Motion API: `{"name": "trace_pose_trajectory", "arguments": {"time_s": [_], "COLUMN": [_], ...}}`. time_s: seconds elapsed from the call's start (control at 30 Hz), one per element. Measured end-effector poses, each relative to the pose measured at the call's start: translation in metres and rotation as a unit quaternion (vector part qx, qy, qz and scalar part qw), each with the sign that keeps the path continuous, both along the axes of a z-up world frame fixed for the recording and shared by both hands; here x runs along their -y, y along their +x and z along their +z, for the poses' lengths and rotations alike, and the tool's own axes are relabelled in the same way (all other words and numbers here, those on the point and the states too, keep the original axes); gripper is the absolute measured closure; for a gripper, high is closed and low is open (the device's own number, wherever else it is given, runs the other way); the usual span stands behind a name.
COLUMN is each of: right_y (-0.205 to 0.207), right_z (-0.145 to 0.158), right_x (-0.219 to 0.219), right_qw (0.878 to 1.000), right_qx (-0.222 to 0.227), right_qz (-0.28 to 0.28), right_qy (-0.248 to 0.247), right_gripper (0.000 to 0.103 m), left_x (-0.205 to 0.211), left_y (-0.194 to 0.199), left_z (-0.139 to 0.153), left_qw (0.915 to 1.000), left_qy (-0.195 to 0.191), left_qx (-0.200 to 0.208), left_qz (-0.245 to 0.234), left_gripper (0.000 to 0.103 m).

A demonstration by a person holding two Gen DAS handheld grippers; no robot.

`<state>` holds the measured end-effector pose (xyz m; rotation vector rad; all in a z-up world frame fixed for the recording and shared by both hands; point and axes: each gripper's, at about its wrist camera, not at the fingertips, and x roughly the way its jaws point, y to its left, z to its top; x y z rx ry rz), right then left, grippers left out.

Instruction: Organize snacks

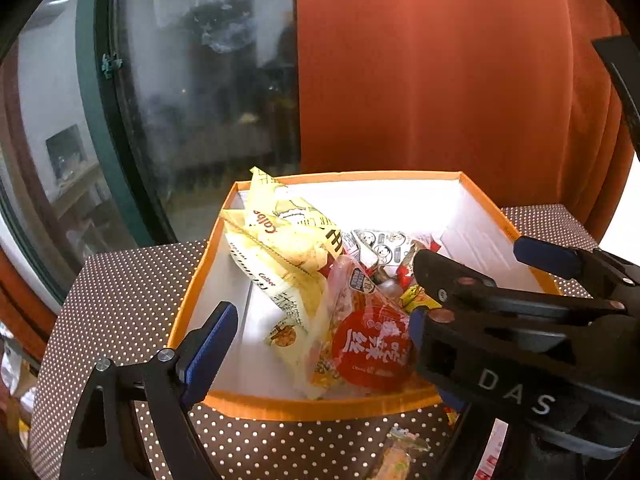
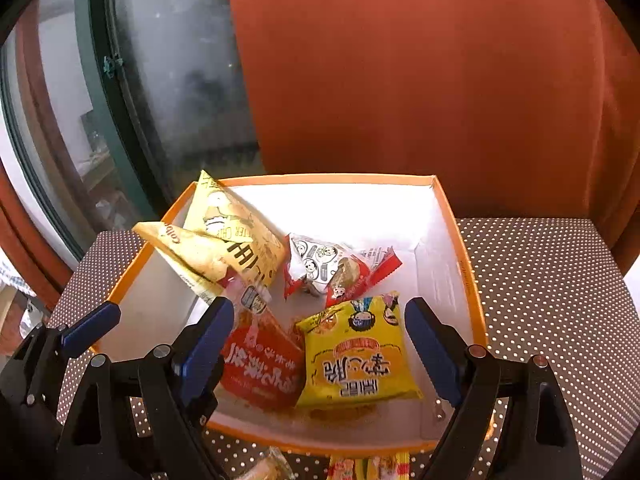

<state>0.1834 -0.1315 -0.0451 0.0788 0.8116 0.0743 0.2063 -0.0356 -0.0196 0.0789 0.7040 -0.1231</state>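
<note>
polka-dot tablecloth (image 2: 552,280), orange curtain (image 2: 400,80), window (image 1: 200,80); both grippers' fingers wide apart, empty.

In my left wrist view the right gripper (image 1: 472,280) covers the near right corner of the orange box (image 1: 320,410) and most of a yellow packet (image 1: 420,298). Some snacks on the dotted cloth (image 2: 560,300) are cut by the bottom edge. The scene behind the window glass (image 2: 180,80) is too blurred to read.
</note>
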Motion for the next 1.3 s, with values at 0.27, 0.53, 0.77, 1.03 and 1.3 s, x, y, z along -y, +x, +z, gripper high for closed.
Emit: {"name": "trace_pose_trajectory", "arguments": {"time_s": [0.27, 0.53, 0.77, 1.03, 1.3], "right_y": [-0.03, -0.065, -0.096, -0.13, -0.153], "right_z": [0.021, 0.038, 0.054, 0.066, 0.063], "right_x": [-0.004, -0.008, -0.011, -0.012, -0.005], "right_qw": [1.0, 0.999, 0.997, 0.995, 0.994], "right_qx": [0.02, 0.038, 0.064, 0.089, 0.092], "right_qz": [-0.001, -0.006, -0.013, -0.012, -0.011], "right_qy": [-0.01, -0.022, -0.04, -0.053, -0.058], "right_gripper": [0.014, 0.014, 0.014, 0.012, 0.01], "left_x": [-0.008, -0.01, -0.008, -0.003, 0.002], "left_y": [-0.026, -0.057, -0.085, -0.117, -0.13], "left_z": [0.018, 0.03, 0.04, 0.046, 0.037], "left_qw": [0.9995, 0.9983, 0.9968, 0.995, 0.9945], "left_qy": [-0.019, -0.035, -0.033, -0.031, -0.04], "left_qx": [0.026, 0.044, 0.07, 0.091, 0.082], "left_qz": [0.004, -0.012, -0.02, -0.028, -0.05], "left_gripper": [0.014, 0.014, 0.014, 0.014, 0.014]}}
